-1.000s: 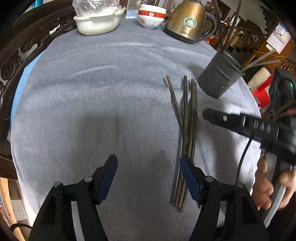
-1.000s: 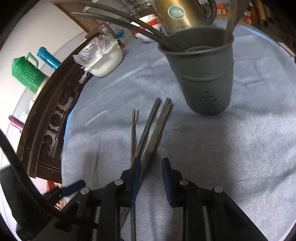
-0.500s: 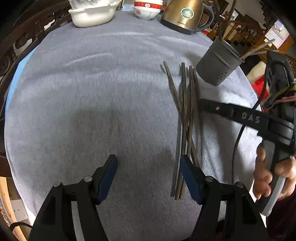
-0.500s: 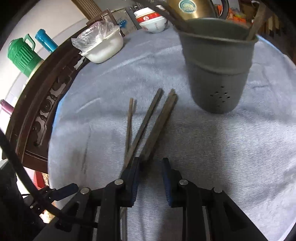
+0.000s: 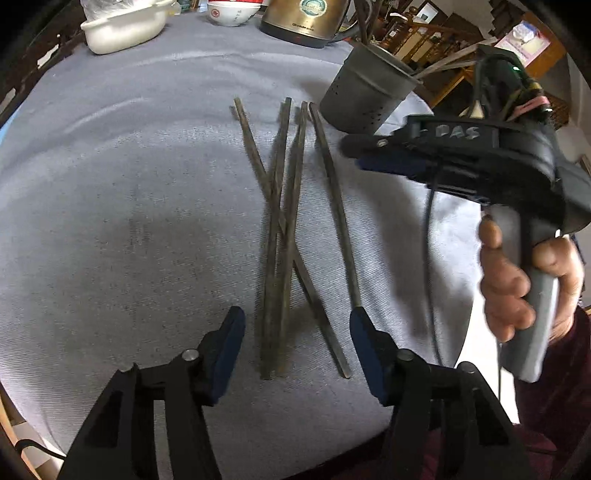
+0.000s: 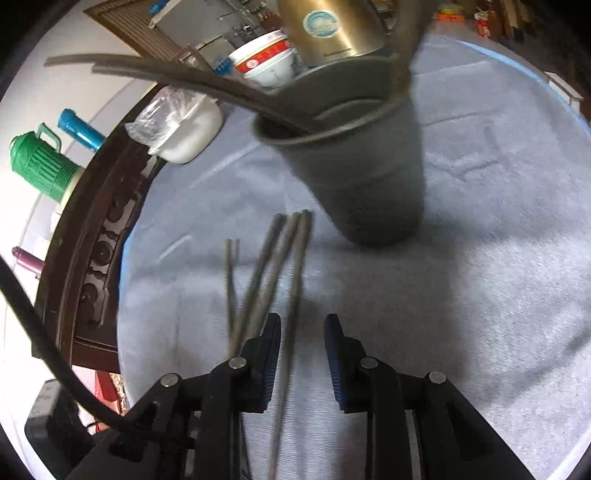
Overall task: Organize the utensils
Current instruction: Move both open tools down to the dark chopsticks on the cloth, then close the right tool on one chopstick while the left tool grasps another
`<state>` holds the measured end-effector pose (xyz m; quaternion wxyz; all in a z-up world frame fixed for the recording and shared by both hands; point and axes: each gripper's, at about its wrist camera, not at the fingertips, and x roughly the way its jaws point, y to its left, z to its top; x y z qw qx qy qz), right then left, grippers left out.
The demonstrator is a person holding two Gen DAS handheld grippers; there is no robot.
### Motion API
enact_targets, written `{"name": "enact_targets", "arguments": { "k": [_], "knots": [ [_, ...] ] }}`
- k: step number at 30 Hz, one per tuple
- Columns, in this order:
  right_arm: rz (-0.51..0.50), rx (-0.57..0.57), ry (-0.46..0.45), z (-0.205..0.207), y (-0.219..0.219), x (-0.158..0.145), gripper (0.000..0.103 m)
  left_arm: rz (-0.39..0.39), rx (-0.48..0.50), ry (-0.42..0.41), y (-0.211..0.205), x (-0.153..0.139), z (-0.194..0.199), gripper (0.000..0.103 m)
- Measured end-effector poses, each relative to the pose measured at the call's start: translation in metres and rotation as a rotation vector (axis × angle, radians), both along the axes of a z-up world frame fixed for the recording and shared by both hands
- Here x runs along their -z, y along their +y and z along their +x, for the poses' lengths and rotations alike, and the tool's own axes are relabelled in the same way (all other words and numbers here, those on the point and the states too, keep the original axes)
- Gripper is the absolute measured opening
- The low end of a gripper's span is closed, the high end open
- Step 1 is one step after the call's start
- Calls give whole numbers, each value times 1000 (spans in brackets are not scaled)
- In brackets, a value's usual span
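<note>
Several dark chopsticks (image 5: 284, 225) lie crossed on the grey cloth; they also show in the right wrist view (image 6: 273, 269). A grey holder cup (image 5: 364, 99) with several chopsticks in it stands beyond them, and fills the right wrist view (image 6: 369, 177). My left gripper (image 5: 297, 343) is open and empty, its jaws either side of the near ends of the chopsticks. My right gripper (image 6: 301, 347) is open, low over the chopsticks, with one chopstick between its jaws. It shows from the side in the left wrist view (image 5: 373, 155).
A gold kettle (image 5: 306, 18), a red-rimmed bowl (image 5: 231, 11) and a white dish with a plastic bag (image 5: 122, 26) stand at the far edge of the table. A carved dark wooden rail (image 6: 99, 240) runs along the left. A green jug (image 6: 40, 166) stands beyond it.
My left gripper has moved right, so the chopsticks' near ends now lie between its jaws. My right gripper has opened wider and moved toward the cup; one chopstick lies apart from the bundle.
</note>
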<state>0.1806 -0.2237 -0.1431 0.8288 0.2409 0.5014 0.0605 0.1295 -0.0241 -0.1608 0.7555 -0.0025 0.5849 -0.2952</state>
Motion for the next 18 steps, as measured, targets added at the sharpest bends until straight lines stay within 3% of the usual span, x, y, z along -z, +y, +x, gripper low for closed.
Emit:
{"name": "enact_targets", "arguments": {
  "k": [5, 7, 11, 18],
  "knots": [
    [-97, -61, 35, 5, 19, 12, 24, -7, -65, -19, 18, -10, 19, 60],
    [-109, -61, 29, 3, 19, 15, 13, 3, -89, -37, 20, -15, 32, 60],
    [-139, -64, 43, -3, 13, 15, 12, 33, -136, -56, 18, -19, 72, 60],
    [-84, -30, 32, 0, -5, 4, 13, 76, -146, 29, -16, -3, 131, 60]
  ]
}}
